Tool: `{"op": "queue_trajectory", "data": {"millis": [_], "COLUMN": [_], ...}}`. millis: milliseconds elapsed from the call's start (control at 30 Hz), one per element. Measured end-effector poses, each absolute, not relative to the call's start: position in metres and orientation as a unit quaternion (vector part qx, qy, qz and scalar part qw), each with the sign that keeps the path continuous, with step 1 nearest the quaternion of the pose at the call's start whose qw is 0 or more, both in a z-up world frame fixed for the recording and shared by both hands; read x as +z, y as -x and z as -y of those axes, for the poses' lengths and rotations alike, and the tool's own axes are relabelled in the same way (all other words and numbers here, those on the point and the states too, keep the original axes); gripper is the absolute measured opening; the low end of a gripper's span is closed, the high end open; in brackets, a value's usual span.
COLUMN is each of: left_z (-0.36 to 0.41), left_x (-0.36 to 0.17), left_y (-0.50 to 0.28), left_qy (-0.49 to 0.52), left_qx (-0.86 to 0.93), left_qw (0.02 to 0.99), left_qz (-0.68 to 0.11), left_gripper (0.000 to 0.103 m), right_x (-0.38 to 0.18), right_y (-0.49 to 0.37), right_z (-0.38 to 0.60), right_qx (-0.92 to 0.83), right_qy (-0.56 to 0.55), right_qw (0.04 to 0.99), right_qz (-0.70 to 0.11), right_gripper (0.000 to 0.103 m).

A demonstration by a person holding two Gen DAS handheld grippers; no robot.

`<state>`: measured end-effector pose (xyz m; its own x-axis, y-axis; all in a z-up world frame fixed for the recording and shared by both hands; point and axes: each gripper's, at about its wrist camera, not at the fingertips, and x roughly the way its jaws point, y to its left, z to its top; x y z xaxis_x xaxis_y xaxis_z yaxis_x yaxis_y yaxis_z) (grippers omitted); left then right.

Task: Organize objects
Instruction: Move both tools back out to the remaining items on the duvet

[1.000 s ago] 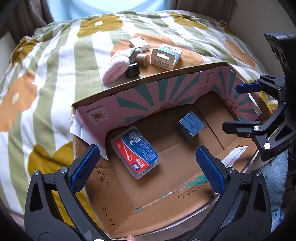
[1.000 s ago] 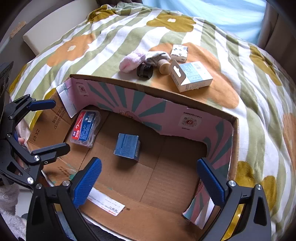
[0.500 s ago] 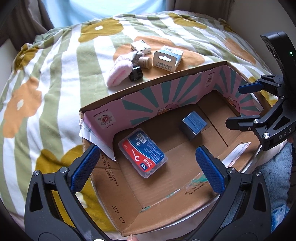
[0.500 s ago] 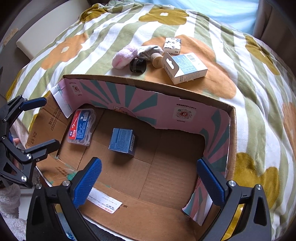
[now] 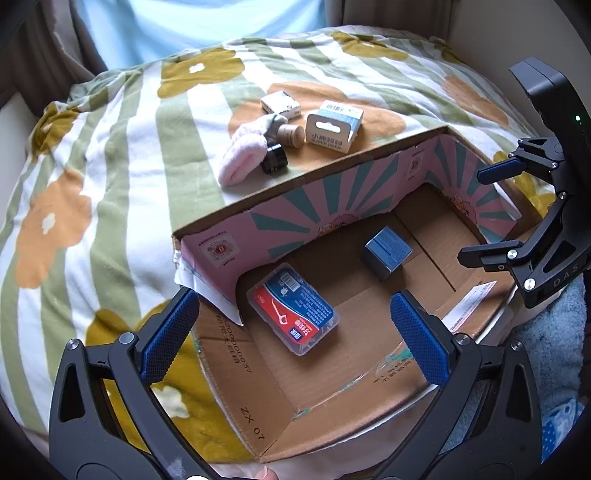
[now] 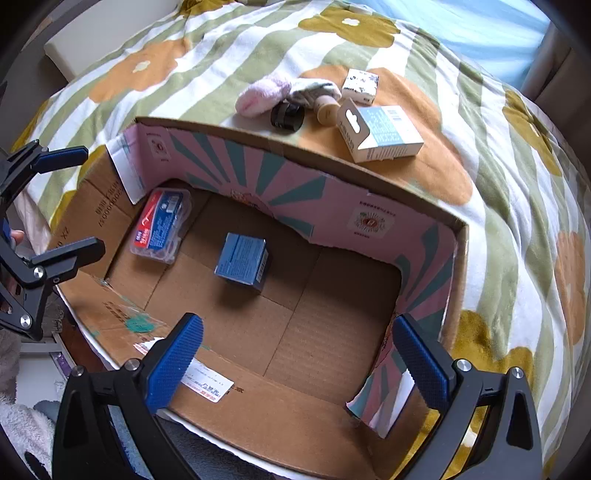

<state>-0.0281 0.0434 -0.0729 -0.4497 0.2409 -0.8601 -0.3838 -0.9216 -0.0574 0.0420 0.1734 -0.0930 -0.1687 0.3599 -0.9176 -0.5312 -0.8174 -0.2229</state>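
An open cardboard box [image 5: 258, 413] [image 6: 280, 439] lies on a flowered bedspread. Inside it are a clear floss-pick case with a red and blue label [image 5: 293, 307] [image 6: 160, 225] and a small blue box [image 5: 388, 251] [image 6: 242, 260]. Beyond the far wall lie a pink fluffy sock [image 5: 242, 158] [image 6: 260, 95], a black jar [image 5: 275, 160] [image 6: 287, 116], a cork-capped bottle [image 5: 290, 133] [image 6: 327, 109], a white and blue carton [image 5: 334, 125] [image 6: 380, 133] and a small white box [image 5: 280, 103] [image 6: 360, 85]. My left gripper [image 5: 291, 339] [image 6: 64, 201] is open and empty over the box's near left. My right gripper [image 6: 295, 360] [image 5: 495, 210] is open and empty over the near right.
The bedspread [image 5: 110, 184] slopes away on all sides. A pale blue curtain or wall [image 5: 192, 26] is behind the bed. A blue towel [image 5: 554, 332] lies at the near right edge, and a white fluffy cloth [image 6: 22, 435] lies at the near left.
Both grippers have drawn back and risen a little; the box and the objects beyond it sit lower and more central in both views. Nothing was grasped or moved.
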Motion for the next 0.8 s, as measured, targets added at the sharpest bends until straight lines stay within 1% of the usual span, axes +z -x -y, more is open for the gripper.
{"op": "queue_trajectory", "data": {"millis": [100, 233, 333, 400, 467, 567, 700, 800], "left_z": [-0.040, -0.035, -0.027, -0.025, -0.025, -0.022, -0.018, -0.017], "left_x": [-0.062, -0.042, -0.027, -0.021, -0.017, -0.017, -0.026, -0.039], "left_y": [0.033, 0.045, 0.061, 0.075, 0.089, 0.112, 0.148, 0.173], "left_qy": [0.486, 0.474, 0.468, 0.466, 0.464, 0.472, 0.494, 0.512], "left_qx": [0.851, 0.858, 0.861, 0.862, 0.861, 0.856, 0.846, 0.837], "left_qw": [0.185, 0.181, 0.190, 0.191, 0.195, 0.202, 0.198, 0.192], "left_qz": [-0.076, -0.080, -0.063, -0.063, -0.067, -0.053, -0.023, -0.016], "left_gripper": [0.103, 0.103, 0.103, 0.103, 0.103, 0.103, 0.103, 0.103], "right_x": [-0.077, -0.041, -0.017, -0.006, 0.002, 0.010, 0.016, 0.008], "right_y": [-0.040, -0.035, -0.028, -0.020, -0.013, -0.001, 0.005, 0.014], "right_z": [-0.175, -0.175, -0.172, -0.173, -0.178, -0.193, -0.222, -0.244], "right_qx": [0.771, 0.806, 0.829, 0.838, 0.840, 0.832, 0.836, 0.824], "right_qy": [0.562, 0.518, 0.492, 0.490, 0.485, 0.491, 0.472, 0.485], "right_qw": [0.290, 0.285, 0.266, 0.241, 0.243, 0.259, 0.281, 0.294], "right_qz": [-0.071, -0.034, 0.003, 0.011, 0.017, 0.018, 0.001, 0.011], "right_gripper": [0.102, 0.102, 0.102, 0.102, 0.102, 0.102, 0.102, 0.102]}}
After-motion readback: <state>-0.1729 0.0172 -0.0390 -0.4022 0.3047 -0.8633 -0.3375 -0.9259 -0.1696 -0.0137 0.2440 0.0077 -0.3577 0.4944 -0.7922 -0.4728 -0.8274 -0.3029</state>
